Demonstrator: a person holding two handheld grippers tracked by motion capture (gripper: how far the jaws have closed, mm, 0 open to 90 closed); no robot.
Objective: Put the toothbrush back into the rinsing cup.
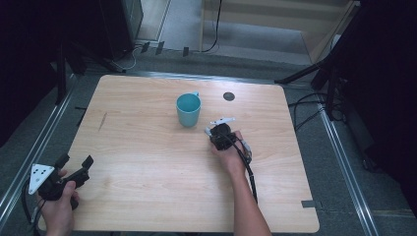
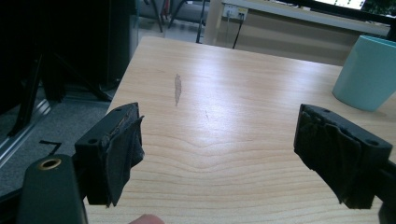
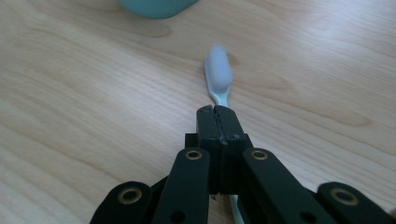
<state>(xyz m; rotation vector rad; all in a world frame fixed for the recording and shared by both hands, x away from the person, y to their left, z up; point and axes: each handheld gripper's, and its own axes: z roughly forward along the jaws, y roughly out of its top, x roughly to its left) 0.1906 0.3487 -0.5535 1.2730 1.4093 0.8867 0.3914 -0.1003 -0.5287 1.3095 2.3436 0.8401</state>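
Carrying a toothbrush [image 3: 218,74] toward the teal cup [image 1: 188,109].
Right gripper [image 1: 220,132] clenches its handle, head forward, just off the cup's four o'clock, probably airborne; left gripper [image 1: 74,164] waits released at the table's [image 1: 147,162] seven o'clock.

We see a light wooden table [image 1: 147,147] with a smooth, faintly glossy grain, a matt teal plastic-looking cup [image 1: 188,109], a smooth pale plastic toothbrush [image 3: 219,77], and matt black jaws.
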